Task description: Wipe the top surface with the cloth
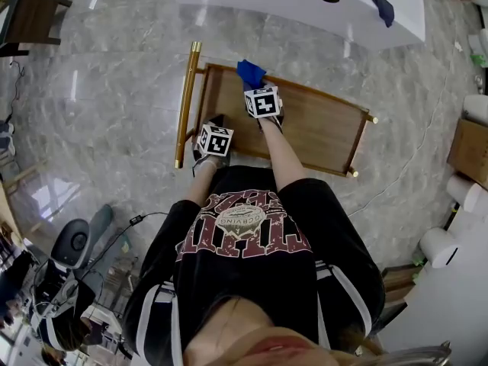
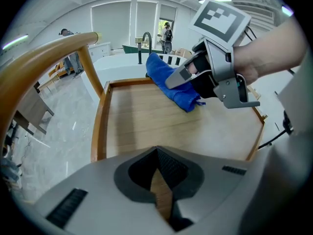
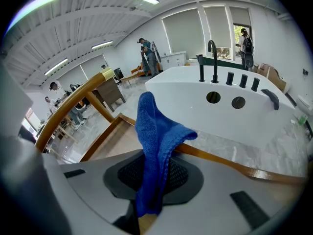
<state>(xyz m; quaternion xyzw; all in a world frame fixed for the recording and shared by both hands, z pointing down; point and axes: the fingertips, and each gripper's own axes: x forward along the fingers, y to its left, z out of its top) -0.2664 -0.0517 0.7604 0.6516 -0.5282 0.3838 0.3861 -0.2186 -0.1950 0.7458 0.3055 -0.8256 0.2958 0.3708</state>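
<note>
The person stands over a low wooden trolley whose top surface [image 1: 324,132] is framed by a raised wooden rim, with a brass-coloured handle bar [image 1: 187,101] running along its left end. The trolley stands on a grey marble-patterned floor [image 1: 114,67].

The right gripper [image 1: 261,101] reaches over the far long edge of the top. Its fingers [image 3: 183,173] are clamped on the blue cloth [image 3: 154,141]. The cloth stands up out of the fingers in a folded peak and droops forward at the tip. In the left gripper view the lower end of the cloth hangs down onto the wood near the far rim. Whether it presses flat there cannot be told.

The left gripper [image 2: 157,153] sits at the near-left corner of the top, close to the handle bar. Its fingers are drawn together at the tips, with only a thin sliver of wood showing behind them and nothing held between them. It points across the top towards the right gripper, and the two are apart.

Beyond the trolley stands a white basin unit [image 1: 305,10] with round holes and black taps [image 3: 213,58] on it. A dark rag [image 1: 382,8] is draped over its right end.
</note>
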